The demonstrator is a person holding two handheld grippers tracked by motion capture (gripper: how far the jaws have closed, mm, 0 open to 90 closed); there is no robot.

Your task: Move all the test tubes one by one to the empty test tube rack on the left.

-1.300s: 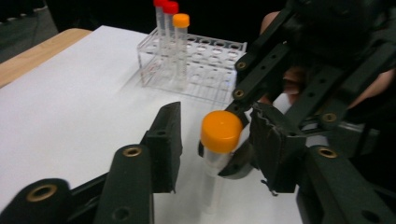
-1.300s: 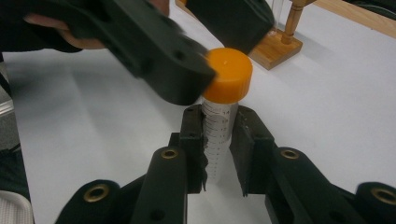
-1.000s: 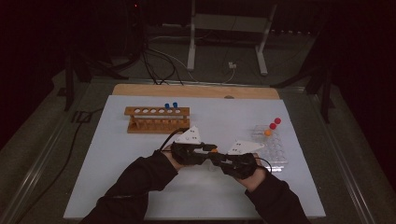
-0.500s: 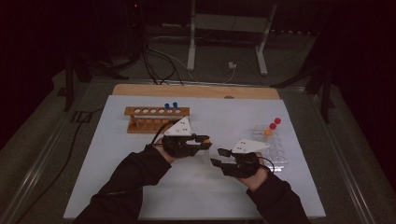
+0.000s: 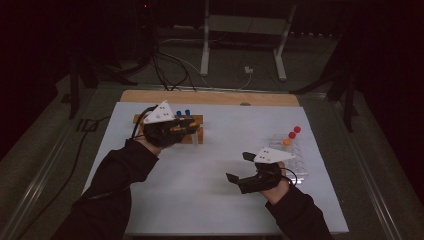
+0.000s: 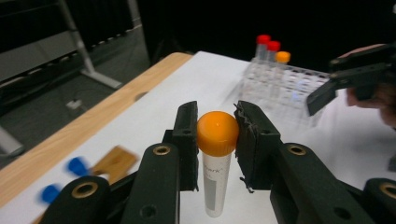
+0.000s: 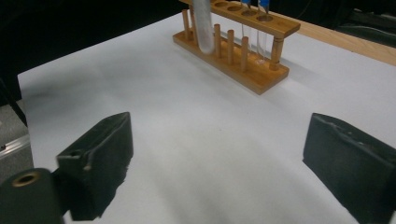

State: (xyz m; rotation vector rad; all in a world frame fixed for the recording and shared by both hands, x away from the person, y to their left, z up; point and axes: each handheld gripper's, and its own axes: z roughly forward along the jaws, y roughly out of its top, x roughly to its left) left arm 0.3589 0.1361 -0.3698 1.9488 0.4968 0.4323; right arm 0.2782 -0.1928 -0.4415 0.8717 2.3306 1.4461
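Orange-capped tube (image 6: 217, 161) stood clamped upright in our left gripper (image 5: 186, 127) beside the wooden rack (image 7: 236, 44) near the desk's far-left corner; our right gripper (image 5: 240, 167) hung open toward the near-right corner.

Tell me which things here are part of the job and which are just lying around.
In the job: left gripper, orange-capped tube, wooden rack, clear rack, right gripper.
Lying about: metal stand, floor cables, wooden board.
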